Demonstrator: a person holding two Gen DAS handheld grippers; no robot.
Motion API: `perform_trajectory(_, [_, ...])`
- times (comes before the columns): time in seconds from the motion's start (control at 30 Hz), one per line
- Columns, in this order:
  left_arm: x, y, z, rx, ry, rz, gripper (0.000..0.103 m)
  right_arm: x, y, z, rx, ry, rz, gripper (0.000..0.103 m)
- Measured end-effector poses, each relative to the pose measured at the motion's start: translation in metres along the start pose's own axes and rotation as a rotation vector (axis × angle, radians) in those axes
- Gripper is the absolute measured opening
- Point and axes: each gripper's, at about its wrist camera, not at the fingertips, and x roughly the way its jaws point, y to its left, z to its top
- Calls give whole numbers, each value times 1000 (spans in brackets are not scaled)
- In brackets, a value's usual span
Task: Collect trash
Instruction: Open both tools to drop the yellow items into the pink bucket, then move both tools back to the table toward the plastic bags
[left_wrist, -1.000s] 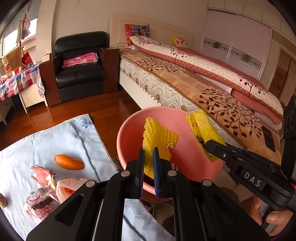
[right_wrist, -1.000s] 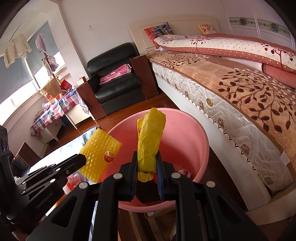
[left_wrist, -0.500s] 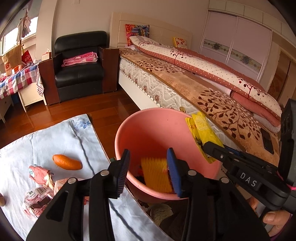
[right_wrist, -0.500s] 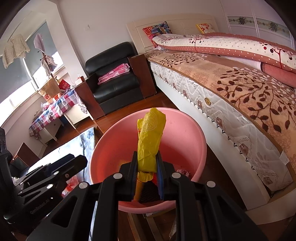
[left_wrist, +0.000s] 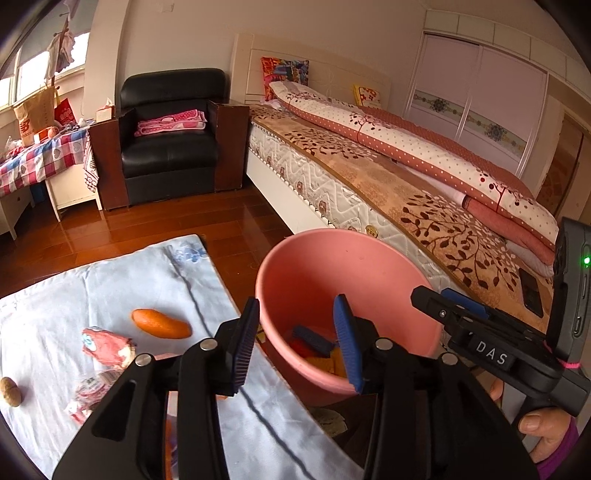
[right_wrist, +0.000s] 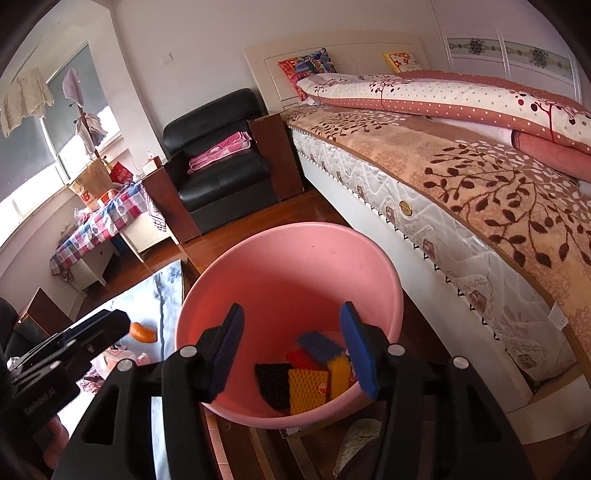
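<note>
A pink basin stands on the floor beside a pale blue cloth. Inside it lie a yellow foam net, a yellow bag, a blue piece and a black net. My left gripper hangs open over the basin's near rim, holding nothing. My right gripper is above the basin, its jaws opening with nothing between them. On the cloth lie an orange piece, a pink wrapper and crumpled wrappers.
A bed runs along the right, close to the basin. A black armchair and a table with a checked cloth stand at the back across wooden floor. A hand holds the right gripper's handle.
The left gripper opened and the yellow foam net dropped into the basin. Then the right gripper opened and the yellow bag fell in too. The left gripper drew back slightly.
</note>
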Motion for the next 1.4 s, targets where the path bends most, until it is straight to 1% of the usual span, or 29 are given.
perform_trajectory(0.23, [-26, 27, 5, -37, -38, 34, 42, -9, 15, 2, -24, -10, 9, 54])
perform_trajectory(0.53, [-70, 79, 2, -93, -94, 140, 42, -22, 43, -2, -69, -12, 48, 54])
perform_trajectory(0.8, [-104, 122, -15, -144, -101, 227, 42, -30, 68, -12, -109, -1, 82, 54])
perform_trajectory(1.0, [-120, 143, -37, -185, -84, 257, 42, -30, 85, -23, -145, 19, 105, 54])
perform_trajectory(1.2, [-119, 156, -61, -208, -27, 273, 42, -28, 98, -33, -169, 44, 133, 54])
perform_trajectory(1.33, [-106, 160, -70, -265, 36, 211, 42, -26, 106, -38, -183, 58, 152, 54])
perform_trajectory(1.4, [-100, 160, -71, -270, 55, 193, 42, -24, 108, -41, -187, 65, 155, 54])
